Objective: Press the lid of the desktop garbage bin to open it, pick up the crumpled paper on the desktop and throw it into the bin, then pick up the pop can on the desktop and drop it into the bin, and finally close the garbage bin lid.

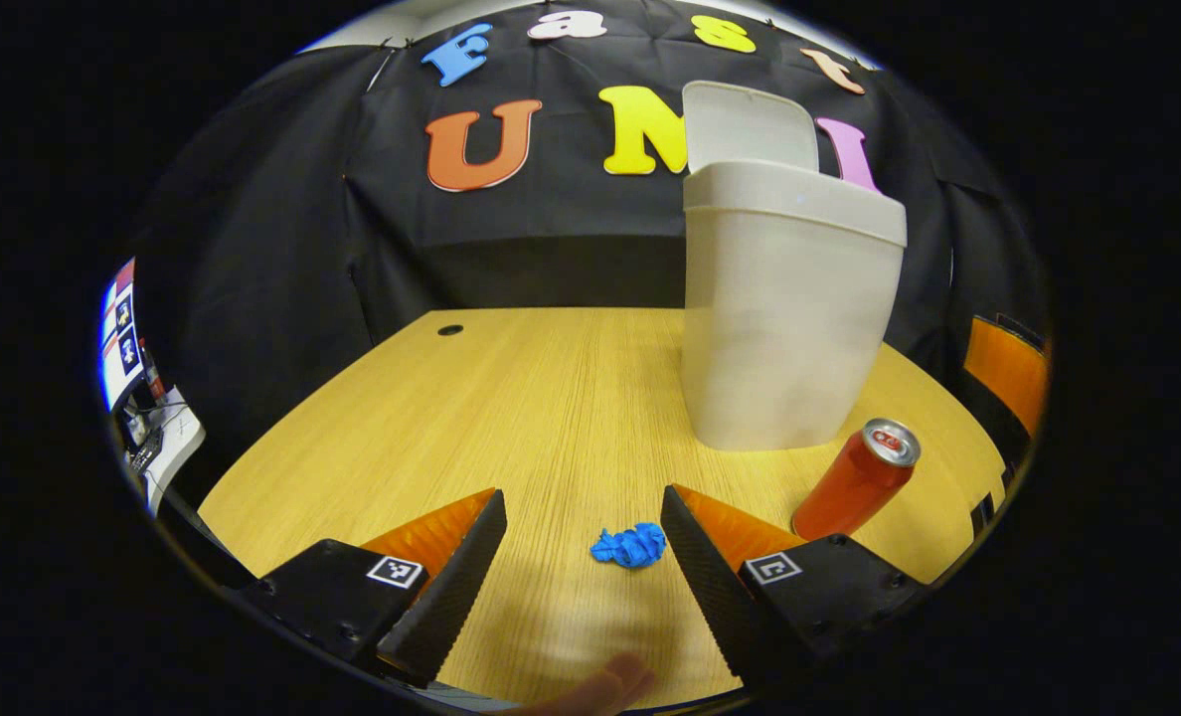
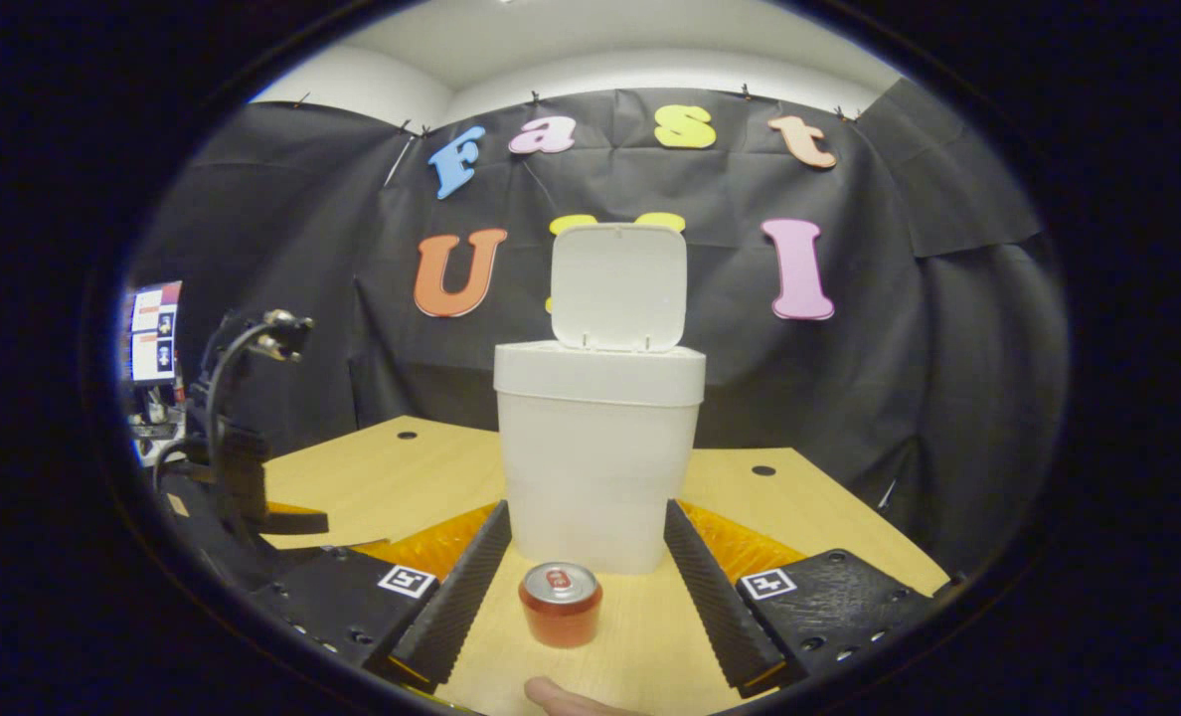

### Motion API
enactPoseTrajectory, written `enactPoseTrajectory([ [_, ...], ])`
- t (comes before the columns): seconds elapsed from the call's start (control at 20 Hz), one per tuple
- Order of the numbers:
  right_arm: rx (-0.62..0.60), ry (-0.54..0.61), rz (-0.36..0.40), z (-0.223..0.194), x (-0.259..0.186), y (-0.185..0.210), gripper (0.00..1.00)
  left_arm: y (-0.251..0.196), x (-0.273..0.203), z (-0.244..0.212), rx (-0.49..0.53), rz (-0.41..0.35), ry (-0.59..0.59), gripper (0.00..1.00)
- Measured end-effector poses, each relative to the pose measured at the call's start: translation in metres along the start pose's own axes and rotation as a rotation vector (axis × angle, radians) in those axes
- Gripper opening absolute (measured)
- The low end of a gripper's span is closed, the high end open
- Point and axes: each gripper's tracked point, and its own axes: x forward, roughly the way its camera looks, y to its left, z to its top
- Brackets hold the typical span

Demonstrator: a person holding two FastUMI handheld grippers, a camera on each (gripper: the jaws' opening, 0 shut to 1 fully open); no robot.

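- Garbage bin stands on the wooden desktop, its lid tipped up and open.
- Left gripper is spread wide, low over the desk, with the crumpled paper lying between its fingers, untouched.
- Right gripper is also wide, with the pop can upright between its fingers, just before the bin.

Black cloth walls the booth behind a wood-grain table; a pale ceiling shows above.
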Motion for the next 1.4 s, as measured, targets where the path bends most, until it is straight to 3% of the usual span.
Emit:
enactPoseTrajectory([
  [0.3, -0.067, 0.058, -0.007, -0.041, -0.002, -0.023, 0.95, -0.008, 0.026, -0.025, 0.001, -0.060, 0.082, 1.00],
  [0.65, 0.078, 0.175, 0.032, -0.074, 0.004, -0.028, 0.95, -0.022, 0.039, -0.035, 0.019, -0.099, 0.102, 0.98],
  [0.9, 0.068, 0.220, 0.046, -0.094, 0.008, -0.019, 0.94, -0.030, 0.046, -0.045, 0.005, -0.144, 0.146, 0.86],
  [1.05, 0.049, 0.245, 0.057, -0.104, 0.010, -0.008, 0.94, -0.028, 0.050, -0.045, 0.032, -0.116, 0.127, 0.73],
  [1.1, 0.046, 0.249, 0.062, -0.106, 0.011, -0.005, 0.94, -0.027, 0.050, -0.045, 0.039, -0.112, 0.124, 0.75],
  [1.2, 0.044, 0.256, 0.074, -0.110, 0.012, 0.003, 0.94, -0.023, 0.051, -0.044, 0.046, -0.108, 0.121, 0.61],
  [1.25, 0.041, 0.257, 0.076, -0.111, 0.012, 0.006, 0.94, -0.022, 0.051, -0.045, 0.042, -0.111, 0.120, 0.65],
  [1.3, 0.040, 0.260, 0.076, -0.114, 0.012, 0.009, 0.94, -0.022, 0.051, -0.044, 0.036, -0.119, 0.119, 0.52],
  [1.4, 0.032, 0.261, 0.080, -0.117, 0.013, 0.015, 0.93, -0.019, 0.045, -0.037, 0.026, -0.112, 0.104, 0.42],
])
